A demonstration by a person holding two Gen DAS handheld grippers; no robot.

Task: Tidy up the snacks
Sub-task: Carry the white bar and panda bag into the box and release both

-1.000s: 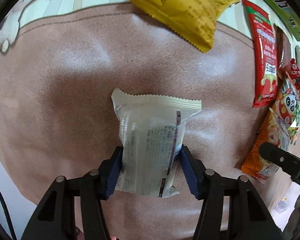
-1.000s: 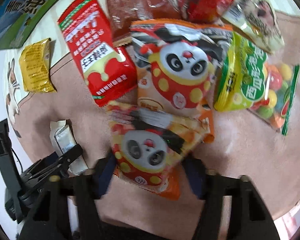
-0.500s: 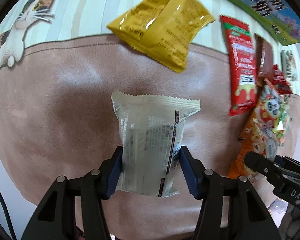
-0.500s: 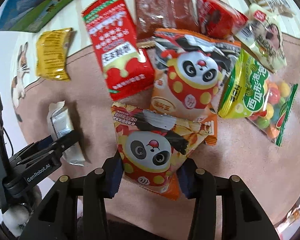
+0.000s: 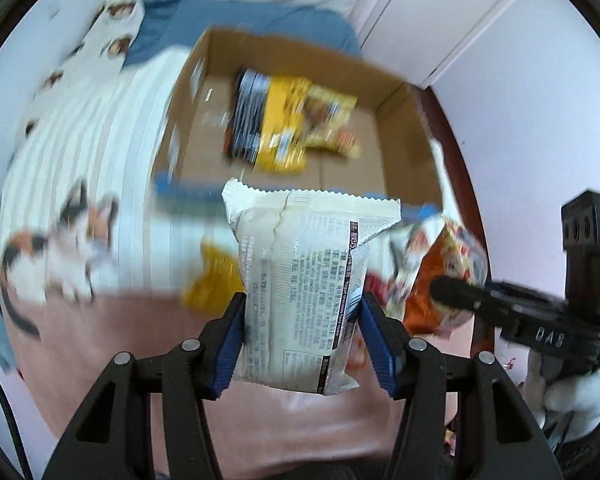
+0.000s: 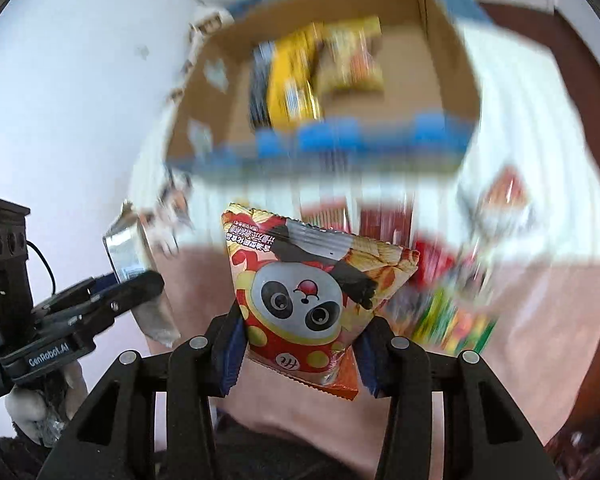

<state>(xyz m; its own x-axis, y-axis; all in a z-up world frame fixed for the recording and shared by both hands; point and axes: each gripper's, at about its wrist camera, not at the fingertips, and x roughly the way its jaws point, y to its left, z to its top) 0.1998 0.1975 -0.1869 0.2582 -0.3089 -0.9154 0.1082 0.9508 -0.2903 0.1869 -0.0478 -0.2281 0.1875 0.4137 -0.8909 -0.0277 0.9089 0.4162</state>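
My left gripper (image 5: pixel 302 320) is shut on a white snack packet (image 5: pixel 304 248) with printed text, held upright in the air above the pink blanket (image 5: pixel 140 360). My right gripper (image 6: pixel 304 332) is shut on an orange-red panda snack bag (image 6: pixel 300 280), also lifted. Beyond both stands an open cardboard box (image 5: pixel 404 120) with yellow and dark snack bags (image 5: pixel 292 120) lying inside. In the left wrist view the right gripper (image 5: pixel 452 292) and its panda bag (image 5: pixel 444 264) hang to the right. The right wrist view shows the left gripper (image 6: pixel 132 284) with the white packet (image 6: pixel 128 252) at the left.
A yellow packet (image 5: pixel 212 280) lies on the bed below the white packet. Several blurred snack bags (image 6: pixel 452 312) stay on the blanket at the right. A striped sheet with a cat print (image 5: pixel 60 248) covers the bed left of the box. White cupboard doors (image 5: pixel 420 0) stand behind.
Both grippers have risen off the blanket with their packets and tilted up, so the cardboard box has come into view. The right jaws closed onto the panda bag.
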